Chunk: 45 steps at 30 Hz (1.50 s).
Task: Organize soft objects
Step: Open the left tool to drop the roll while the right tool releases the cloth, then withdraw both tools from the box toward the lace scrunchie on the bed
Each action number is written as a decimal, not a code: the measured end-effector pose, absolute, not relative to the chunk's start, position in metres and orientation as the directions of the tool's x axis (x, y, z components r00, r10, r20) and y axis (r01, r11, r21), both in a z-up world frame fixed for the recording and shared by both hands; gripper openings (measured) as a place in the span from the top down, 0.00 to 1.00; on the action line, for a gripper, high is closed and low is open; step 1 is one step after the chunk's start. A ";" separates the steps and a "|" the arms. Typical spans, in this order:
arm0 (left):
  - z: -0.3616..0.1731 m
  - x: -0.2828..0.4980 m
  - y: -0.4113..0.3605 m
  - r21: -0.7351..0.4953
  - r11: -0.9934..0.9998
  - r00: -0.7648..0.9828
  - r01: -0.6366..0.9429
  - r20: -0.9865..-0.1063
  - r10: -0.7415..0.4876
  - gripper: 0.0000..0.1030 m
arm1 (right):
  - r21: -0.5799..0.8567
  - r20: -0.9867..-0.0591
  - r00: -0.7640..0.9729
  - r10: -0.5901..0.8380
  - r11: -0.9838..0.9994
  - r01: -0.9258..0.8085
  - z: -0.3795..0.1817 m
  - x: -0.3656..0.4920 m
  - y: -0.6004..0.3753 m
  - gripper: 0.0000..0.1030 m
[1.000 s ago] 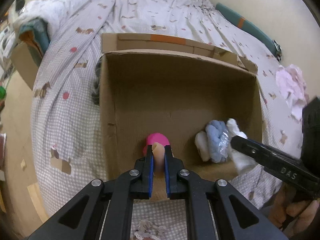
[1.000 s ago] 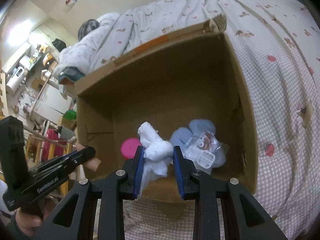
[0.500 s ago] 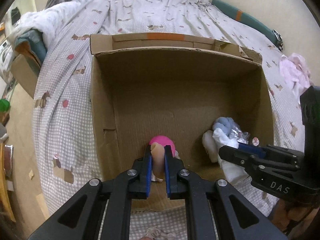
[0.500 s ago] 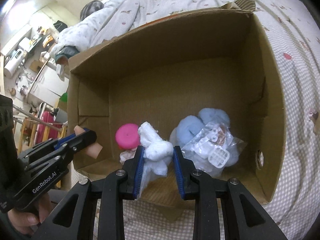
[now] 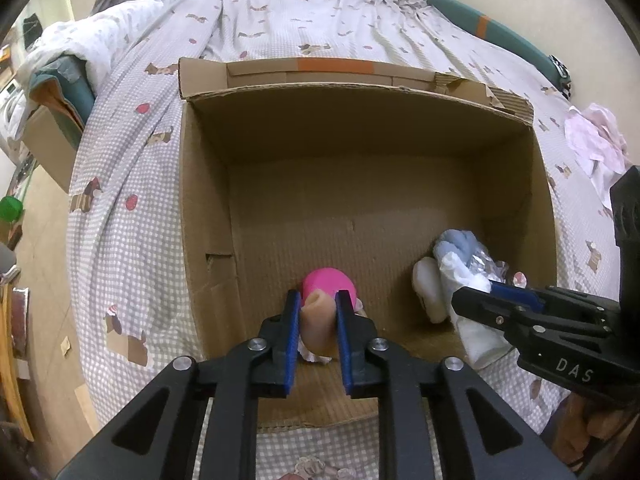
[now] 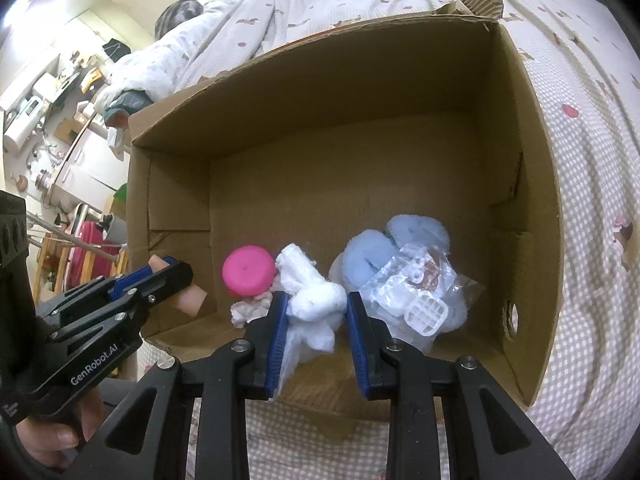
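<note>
An open cardboard box [image 5: 208, 208] sits on the bed. Inside lie a pink round piece [image 5: 328, 280], a blue plush [image 6: 372, 252] and a clear bag of small items [image 6: 416, 292]. My left gripper [image 5: 318, 298] hangs over the box's near left corner. Its jaws are opening, with a beige soft piece [image 5: 318, 324] still touching both pads. To its right, my right gripper [image 6: 316, 300] is shut on a white fluffy toy [image 6: 312, 296] just above the box floor, beside the blue plush. The right wrist view shows the left gripper [image 6: 176, 270] with the beige soft piece [image 6: 192, 298] sticking out below it.
The bed sheet [image 5: 132, 208] is checked grey and white, with a bunched quilt [image 5: 100, 24] at its far left. A pink cloth [image 5: 596, 140] lies on the bed right of the box. A second carton [image 5: 48, 148] stands by the bed's left edge above the floor.
Both grippers have come in lower over the box's near edge. The left jaws have parted a little and the squeezed beige piece has swelled between them. The right grip is unchanged.
</note>
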<state>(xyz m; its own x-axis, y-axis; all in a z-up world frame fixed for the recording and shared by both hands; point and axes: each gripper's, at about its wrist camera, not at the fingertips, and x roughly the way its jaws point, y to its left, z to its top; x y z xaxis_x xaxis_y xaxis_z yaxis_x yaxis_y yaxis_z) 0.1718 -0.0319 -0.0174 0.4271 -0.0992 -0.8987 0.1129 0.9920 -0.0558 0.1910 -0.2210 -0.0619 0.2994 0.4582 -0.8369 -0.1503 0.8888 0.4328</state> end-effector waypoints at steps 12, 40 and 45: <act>-0.013 0.169 -0.037 -0.062 0.988 0.439 0.142 -0.891 -0.119 0.60 | 0.447 -0.828 0.314 0.464 0.885 -0.129 -0.062 0.191 -0.228 0.70; 0.026 0.167 -0.017 -0.137 0.989 0.548 0.052 -0.824 -0.143 0.01 | 0.433 -0.746 0.532 0.400 0.899 -0.068 -0.024 0.192 -0.257 0.00; 0.030 0.162 -0.011 -0.114 0.993 0.569 0.023 -0.815 -0.107 0.01 | 0.436 -0.726 0.570 0.385 0.898 -0.052 -0.017 0.187 -0.265 0.00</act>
